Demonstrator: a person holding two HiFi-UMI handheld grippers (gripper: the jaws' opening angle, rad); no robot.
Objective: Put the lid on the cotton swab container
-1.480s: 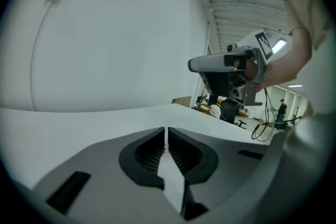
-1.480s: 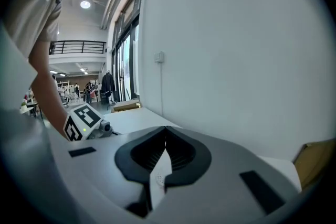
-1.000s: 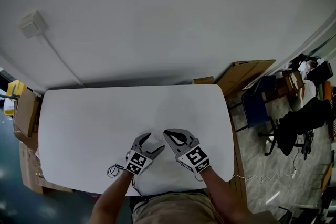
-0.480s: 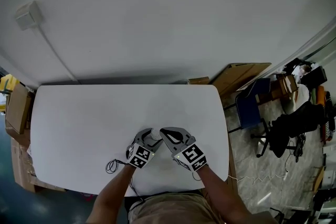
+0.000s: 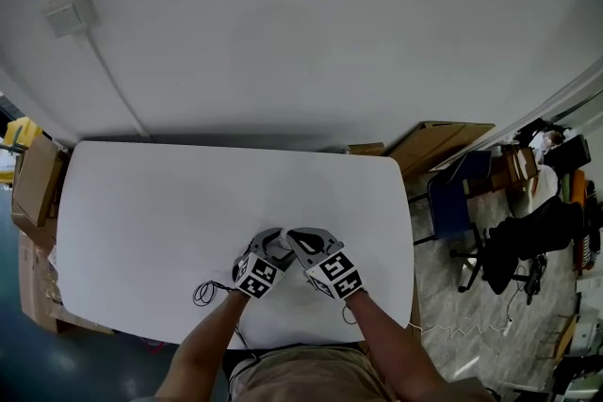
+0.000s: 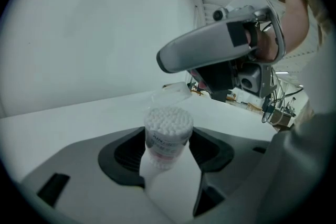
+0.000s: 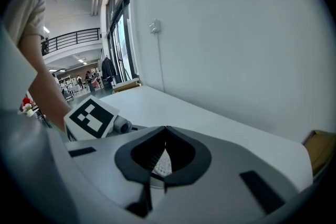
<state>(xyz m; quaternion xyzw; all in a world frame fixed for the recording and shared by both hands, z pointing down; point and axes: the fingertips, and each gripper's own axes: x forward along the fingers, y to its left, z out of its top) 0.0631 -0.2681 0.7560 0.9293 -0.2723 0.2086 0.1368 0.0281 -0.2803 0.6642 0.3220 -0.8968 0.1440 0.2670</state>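
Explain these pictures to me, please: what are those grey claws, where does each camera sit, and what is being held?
There is no robot: a person holds a grey two-jaw gripper in each hand. The head view comes from a camera on the person's head, looking down at the white table. The two gripper views come from cameras riding on the grippers. The left gripper has just been closing its jaws on an upright clear round container packed with white cotton swabs, which stands between them. The right gripper, jaws together, appears to hold the clear plastic lid close above the container.
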